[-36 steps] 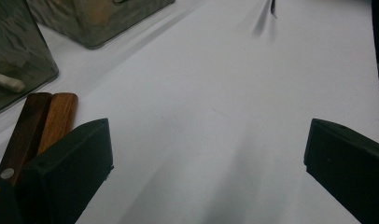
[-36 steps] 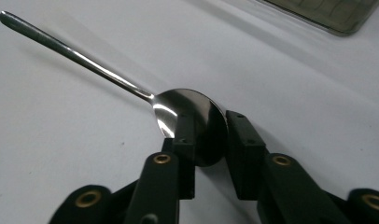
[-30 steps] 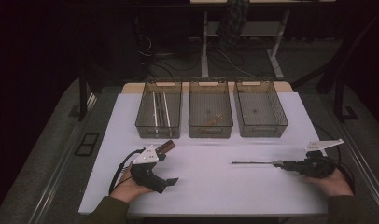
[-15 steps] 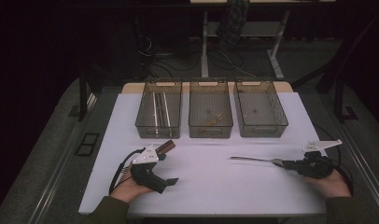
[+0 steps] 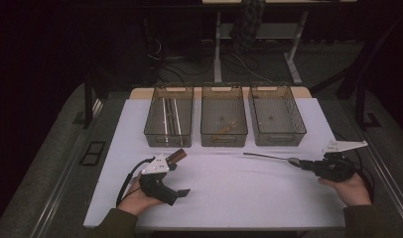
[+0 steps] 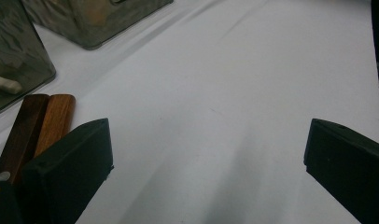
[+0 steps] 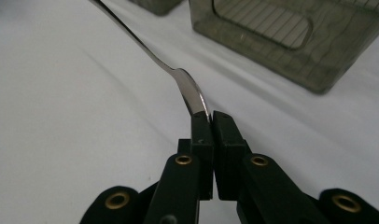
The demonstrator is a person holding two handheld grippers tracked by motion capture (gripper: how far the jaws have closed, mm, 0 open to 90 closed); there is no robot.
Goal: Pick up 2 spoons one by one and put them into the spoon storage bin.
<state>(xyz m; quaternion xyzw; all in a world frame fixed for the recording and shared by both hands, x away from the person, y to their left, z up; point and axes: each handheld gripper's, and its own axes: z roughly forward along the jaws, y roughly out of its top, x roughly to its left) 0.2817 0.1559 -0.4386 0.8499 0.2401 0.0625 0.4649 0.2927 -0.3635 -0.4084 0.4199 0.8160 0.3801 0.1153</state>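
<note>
My right gripper (image 5: 302,164) is at the table's right side, shut on the broad end of a metal spoon (image 5: 269,157). The spoon's thin handle points left, held a little above the white table (image 5: 229,198). In the right gripper view the jaws (image 7: 211,119) pinch the spoon (image 7: 190,86) edge-on. My left gripper (image 5: 178,173) rests at the front left with its jaws wide apart. In the left gripper view there is bare table between its jaws (image 6: 206,158). Two wooden handles (image 6: 54,119), one dark and one light, lie just outside the left jaw.
Three smoky clear bins stand in a row at the back. The left bin (image 5: 167,144) holds several long metal pieces, the middle bin (image 5: 224,144) something small and brown, and the right bin (image 5: 278,143) looks bare. The right bin's wall (image 7: 290,51) is close ahead of the spoon.
My right gripper has risen a little with the spoon still pinched, and the handle has lifted off the table. The left gripper has stayed where it was.
</note>
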